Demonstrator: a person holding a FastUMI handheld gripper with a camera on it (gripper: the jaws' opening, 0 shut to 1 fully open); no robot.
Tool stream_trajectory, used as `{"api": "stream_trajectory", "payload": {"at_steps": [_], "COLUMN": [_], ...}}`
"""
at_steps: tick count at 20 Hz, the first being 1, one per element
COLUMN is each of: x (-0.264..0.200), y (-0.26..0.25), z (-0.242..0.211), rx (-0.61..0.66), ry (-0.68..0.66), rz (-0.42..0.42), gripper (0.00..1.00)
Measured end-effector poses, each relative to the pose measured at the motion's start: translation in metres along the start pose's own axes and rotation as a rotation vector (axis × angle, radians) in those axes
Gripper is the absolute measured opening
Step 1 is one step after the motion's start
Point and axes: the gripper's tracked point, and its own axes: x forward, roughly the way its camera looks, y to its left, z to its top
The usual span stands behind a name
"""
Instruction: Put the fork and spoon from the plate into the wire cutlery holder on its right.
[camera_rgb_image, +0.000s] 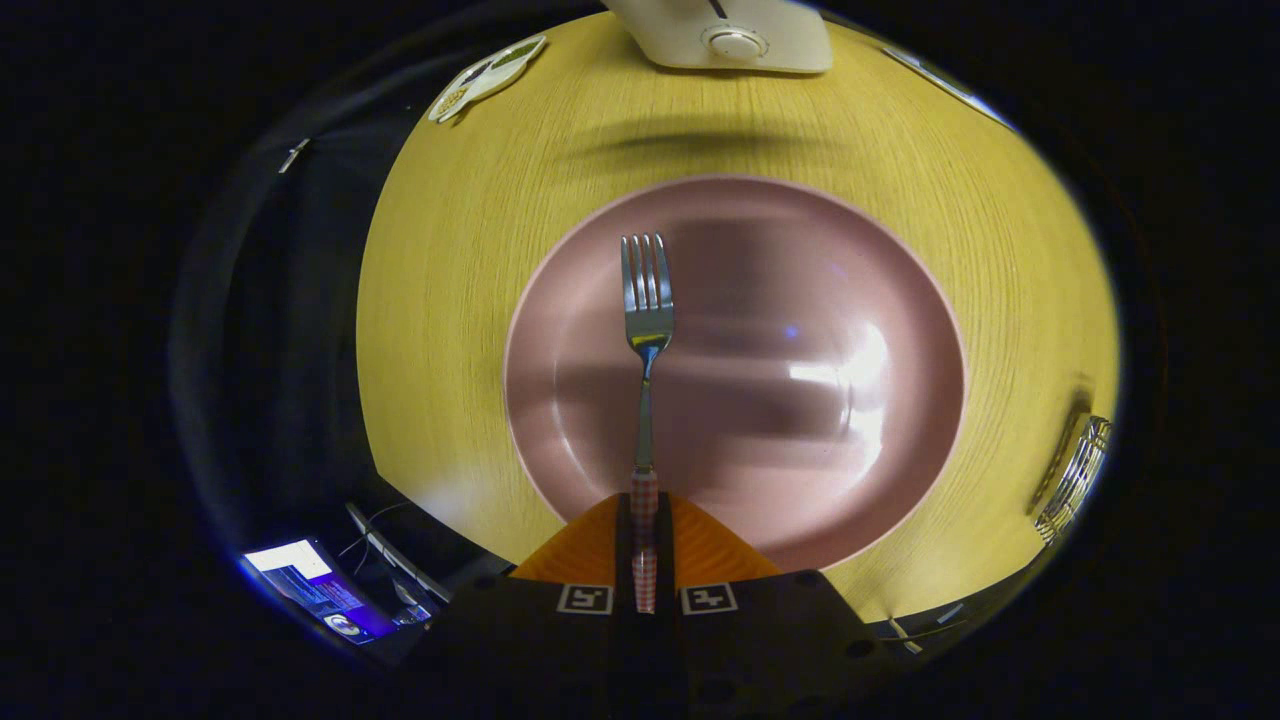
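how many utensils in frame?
1: a fork, handle clamped in the gripper, tines over the plate. The holder is cut off; its contents can't be seen.

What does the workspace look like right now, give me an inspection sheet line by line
Surface: yellow wood-grain table.
Job's things: fork held above the pink plate, tines pointing away; wire cutlery holder right of the plate; spoon: nothing seen.
Clutter: white device beyond the plate; small divided dish at the far left.
Tongs: tongs shut on the fork's checked handle.
Cables: thin cables below the table's near left edge.
Surroundings: lit screen low at left.
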Motion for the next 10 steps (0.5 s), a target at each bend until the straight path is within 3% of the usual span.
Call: {"api": "stream_trajectory", "payload": {"at_steps": [5, 10], "x": [-0.066, -0.149], "y": [-0.009, -0.051], "z": [-0.009, -0.037], "rx": [-0.095, -0.203], "ry": [-0.036, -0.06], "rz": [0.075, 0.068], "gripper": [0.1, 0.1]}}
